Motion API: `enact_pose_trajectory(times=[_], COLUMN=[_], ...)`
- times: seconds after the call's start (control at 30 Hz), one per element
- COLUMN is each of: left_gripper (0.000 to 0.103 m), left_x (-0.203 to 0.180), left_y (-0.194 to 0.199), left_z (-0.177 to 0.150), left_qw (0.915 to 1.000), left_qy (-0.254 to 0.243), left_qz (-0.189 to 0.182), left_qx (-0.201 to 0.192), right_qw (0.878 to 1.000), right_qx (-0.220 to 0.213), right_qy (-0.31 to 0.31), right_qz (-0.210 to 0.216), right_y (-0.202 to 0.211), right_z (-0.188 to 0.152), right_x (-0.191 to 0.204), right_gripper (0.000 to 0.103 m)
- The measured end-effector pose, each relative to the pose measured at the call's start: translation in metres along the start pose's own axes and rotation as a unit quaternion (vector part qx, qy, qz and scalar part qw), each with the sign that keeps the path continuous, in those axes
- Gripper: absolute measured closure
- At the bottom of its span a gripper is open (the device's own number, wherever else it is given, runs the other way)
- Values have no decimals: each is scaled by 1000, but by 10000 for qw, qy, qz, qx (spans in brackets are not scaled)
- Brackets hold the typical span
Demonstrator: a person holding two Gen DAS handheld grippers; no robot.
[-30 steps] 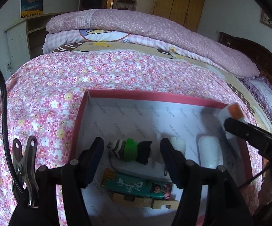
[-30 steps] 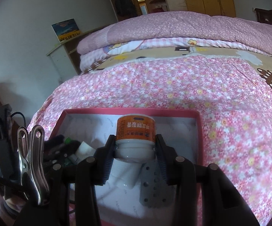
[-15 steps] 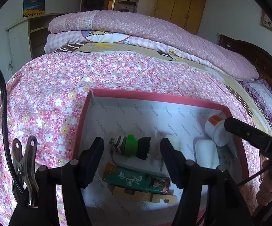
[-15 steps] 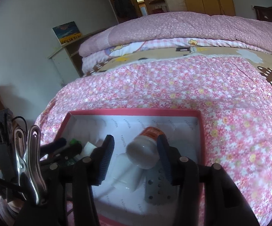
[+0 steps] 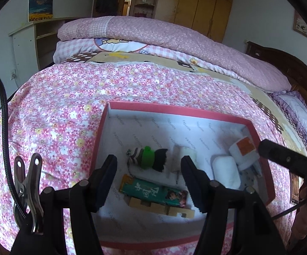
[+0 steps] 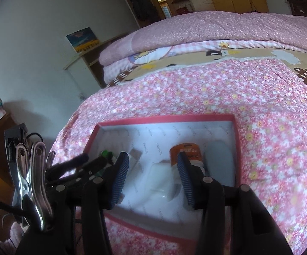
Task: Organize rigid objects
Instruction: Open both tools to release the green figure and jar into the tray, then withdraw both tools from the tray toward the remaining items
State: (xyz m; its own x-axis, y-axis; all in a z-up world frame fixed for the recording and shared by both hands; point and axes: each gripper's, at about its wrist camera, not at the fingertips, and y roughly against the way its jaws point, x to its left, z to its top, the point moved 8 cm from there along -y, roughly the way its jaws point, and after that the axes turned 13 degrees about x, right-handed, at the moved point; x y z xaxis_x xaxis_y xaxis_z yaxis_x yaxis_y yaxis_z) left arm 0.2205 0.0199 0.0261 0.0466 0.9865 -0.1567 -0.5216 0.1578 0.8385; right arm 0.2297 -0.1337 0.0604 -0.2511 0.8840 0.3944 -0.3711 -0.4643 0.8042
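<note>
Right tool (image 6: 153, 176) agape, orange-labelled white jar (image 6: 186, 154) lying in red-rimmed box (image 6: 166, 118)

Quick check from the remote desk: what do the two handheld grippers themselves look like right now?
Both are black plastic two-finger tools with silver screws. The left gripper and right gripper carry ribbed dark-blue pads. Each has a metal spring clip beside a black cable.
</note>
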Motion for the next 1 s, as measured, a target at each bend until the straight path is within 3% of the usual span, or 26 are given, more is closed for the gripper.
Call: enact_pose_trajectory(times=[0.27, 0.6, 1.0], left_gripper=[37, 37, 37], left_x=[-6, -7, -16], left_y=[8, 27, 48], left_z=[-11, -30, -68], left_qw=[10000, 10000, 9999], left_qy=[-49, -28, -119], left_qz=[-16, -33, -90], left_qx=[-17, -74, -19], right_qw=[9991, 9984, 9986], right_qx=[173, 222, 343], right_qy=[-79, 20, 148], right_qz=[366, 515, 386], right_y=[5, 23, 42], right_z=[-16, -39, -85], right_x=[13, 31, 30], right_gripper=[55, 55, 55])
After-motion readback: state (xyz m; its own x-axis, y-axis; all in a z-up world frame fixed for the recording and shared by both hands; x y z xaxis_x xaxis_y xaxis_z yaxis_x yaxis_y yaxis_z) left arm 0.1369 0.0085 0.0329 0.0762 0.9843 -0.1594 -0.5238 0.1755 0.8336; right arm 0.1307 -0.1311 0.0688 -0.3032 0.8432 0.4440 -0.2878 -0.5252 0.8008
